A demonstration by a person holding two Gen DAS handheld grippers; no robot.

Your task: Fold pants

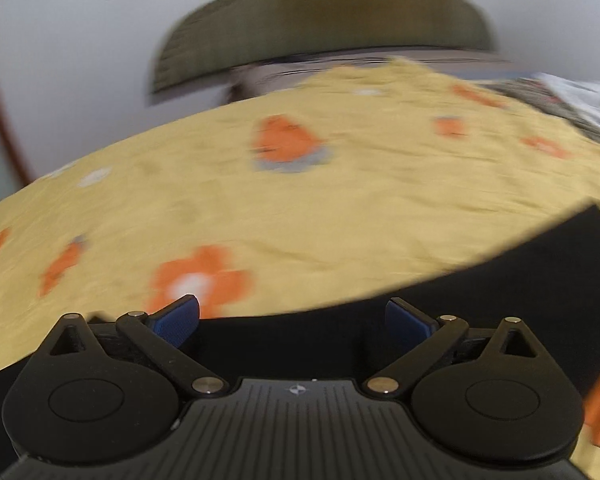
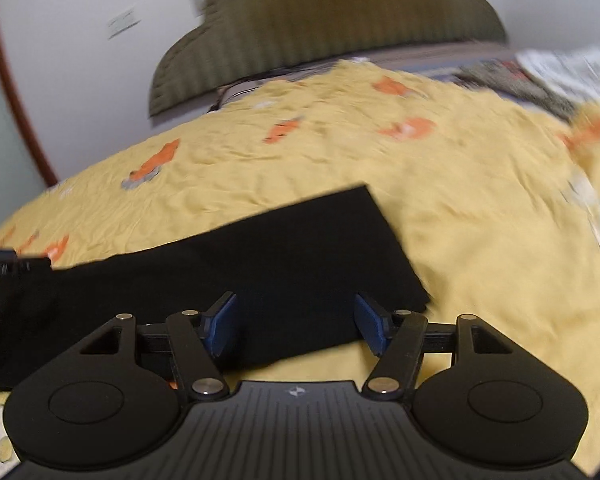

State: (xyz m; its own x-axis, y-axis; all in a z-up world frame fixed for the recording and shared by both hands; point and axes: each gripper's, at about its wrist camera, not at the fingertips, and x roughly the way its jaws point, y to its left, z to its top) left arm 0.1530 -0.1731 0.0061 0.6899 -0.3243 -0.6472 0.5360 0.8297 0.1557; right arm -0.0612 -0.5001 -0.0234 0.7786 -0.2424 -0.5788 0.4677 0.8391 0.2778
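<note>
The black pants [image 2: 268, 248] lie flat on a yellow bedspread [image 2: 480, 240] with orange flowers. In the right wrist view they form a long dark band with a squared end at the right. My right gripper [image 2: 296, 320] is open, its blue pads [image 2: 220, 326] just above the pants' near edge, holding nothing. In the left wrist view the pants [image 1: 480, 292] fill the lower right. My left gripper [image 1: 292, 320] is open over the pants' edge, empty. Its body shows at the far left of the right wrist view [image 2: 4, 262].
An olive quilted headboard [image 2: 320, 20] stands at the far end of the bed against a white wall. Patterned grey and white bedding [image 2: 560, 72] lies at the far right. A wooden-framed door edge [image 2: 12, 92] is at the left.
</note>
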